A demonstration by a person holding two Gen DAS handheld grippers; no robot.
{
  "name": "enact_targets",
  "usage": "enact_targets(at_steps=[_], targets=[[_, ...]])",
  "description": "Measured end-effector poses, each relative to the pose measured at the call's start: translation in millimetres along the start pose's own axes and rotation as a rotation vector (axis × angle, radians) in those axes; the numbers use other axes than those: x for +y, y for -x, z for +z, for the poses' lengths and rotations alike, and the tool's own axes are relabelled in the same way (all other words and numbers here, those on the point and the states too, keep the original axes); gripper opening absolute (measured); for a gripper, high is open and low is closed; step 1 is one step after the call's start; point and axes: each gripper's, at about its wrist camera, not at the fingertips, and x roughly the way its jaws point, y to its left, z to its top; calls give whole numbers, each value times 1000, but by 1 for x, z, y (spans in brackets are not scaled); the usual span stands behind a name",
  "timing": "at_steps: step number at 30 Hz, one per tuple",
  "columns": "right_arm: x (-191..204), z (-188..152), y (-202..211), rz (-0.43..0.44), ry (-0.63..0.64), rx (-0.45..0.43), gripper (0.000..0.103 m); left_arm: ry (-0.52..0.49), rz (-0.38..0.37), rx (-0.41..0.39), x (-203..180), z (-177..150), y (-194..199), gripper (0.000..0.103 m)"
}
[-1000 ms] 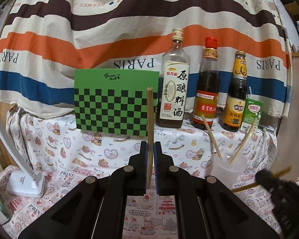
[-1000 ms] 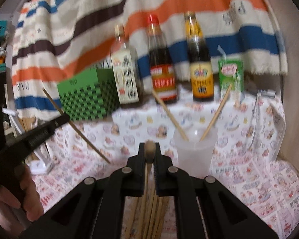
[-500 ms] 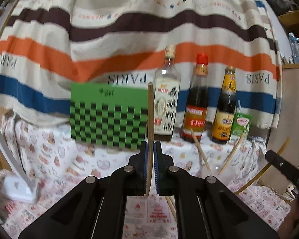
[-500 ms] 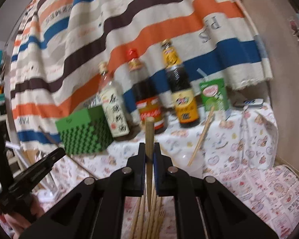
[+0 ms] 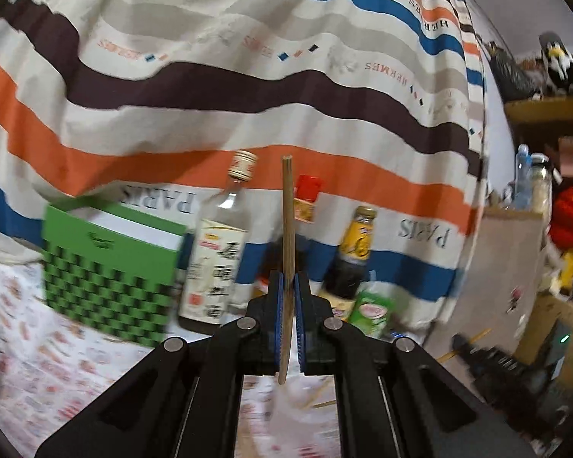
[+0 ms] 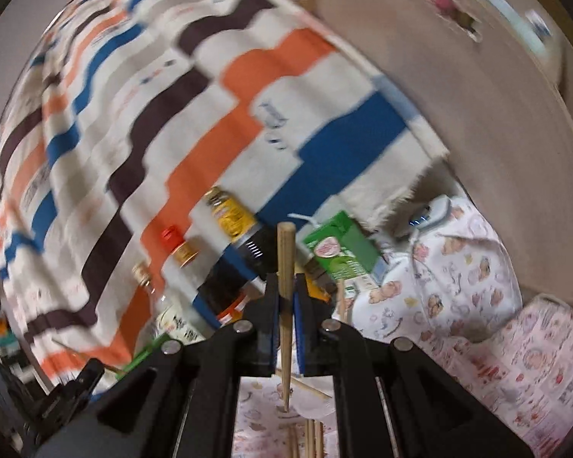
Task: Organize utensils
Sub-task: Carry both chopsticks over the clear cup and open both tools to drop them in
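Behind the bottles (image 5: 214,244) hangs striped cloth (image 5: 248,76); both claws, left gripper (image 5: 287,324) and right gripper (image 6: 285,316), clamp chopsticks.

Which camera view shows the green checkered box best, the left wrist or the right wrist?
The left wrist view. There the green checkered box stands in full at the left, with its black-and-green front pattern and top edge readable despite some blur. In the right wrist view only a small green sliver shows, behind the black claw arm, low at the left.
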Motion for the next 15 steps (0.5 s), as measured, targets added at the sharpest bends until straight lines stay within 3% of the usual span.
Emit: enact_targets(at_steps=[7, 15], targets=[[-15, -10, -29, -27, 24, 54, 6, 68, -60, 104, -12, -14, -48, 5], [-24, -31, -54, -57, 72, 131, 6, 43, -33, 241, -9, -52, -90, 5]])
